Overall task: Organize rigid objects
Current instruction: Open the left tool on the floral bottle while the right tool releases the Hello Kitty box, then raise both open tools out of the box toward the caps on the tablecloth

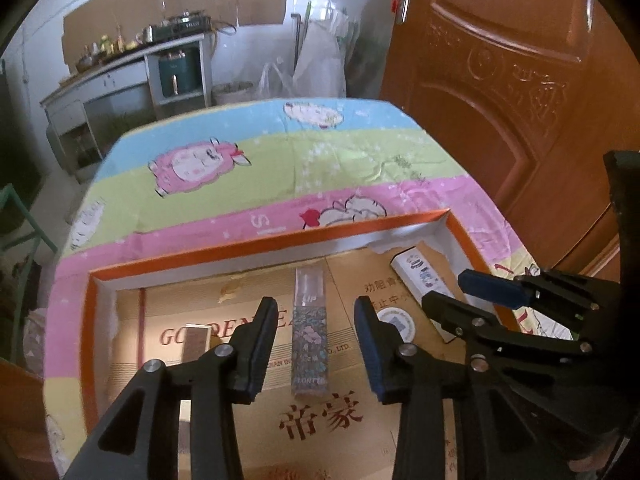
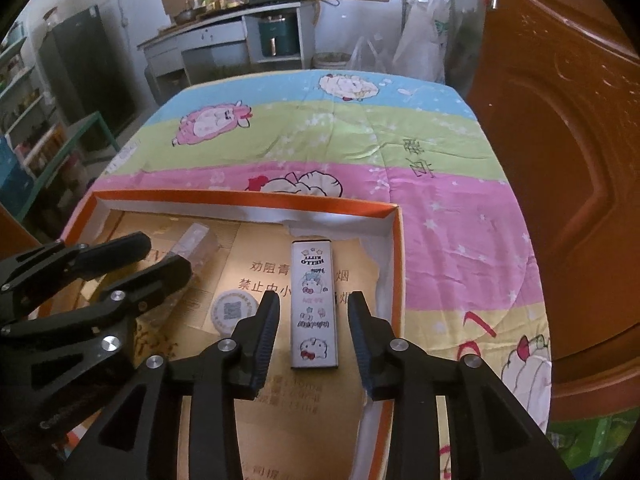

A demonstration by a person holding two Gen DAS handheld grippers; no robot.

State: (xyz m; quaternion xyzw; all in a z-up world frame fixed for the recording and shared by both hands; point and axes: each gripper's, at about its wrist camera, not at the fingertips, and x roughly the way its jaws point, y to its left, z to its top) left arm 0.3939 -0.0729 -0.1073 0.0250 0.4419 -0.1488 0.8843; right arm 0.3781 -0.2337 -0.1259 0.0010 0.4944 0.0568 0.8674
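lying free in the orange-rimmed box [image 2: 394, 264], floral box [image 1: 309, 340] btwn spread left gripper [image 1: 316, 344]; kitty box [image 2: 315, 306] btwn spread right gripper [image 2: 314, 340]; small brown item [image 1: 196, 342] at box's left edge half hidden.

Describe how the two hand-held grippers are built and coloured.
Both are black plastic frames with triangular cutouts and silver round pivot bolts. The left hand-held gripper has black fingers, one faced with a dark blue pad. The right hand-held gripper carries ridged blue pads. No cables show.
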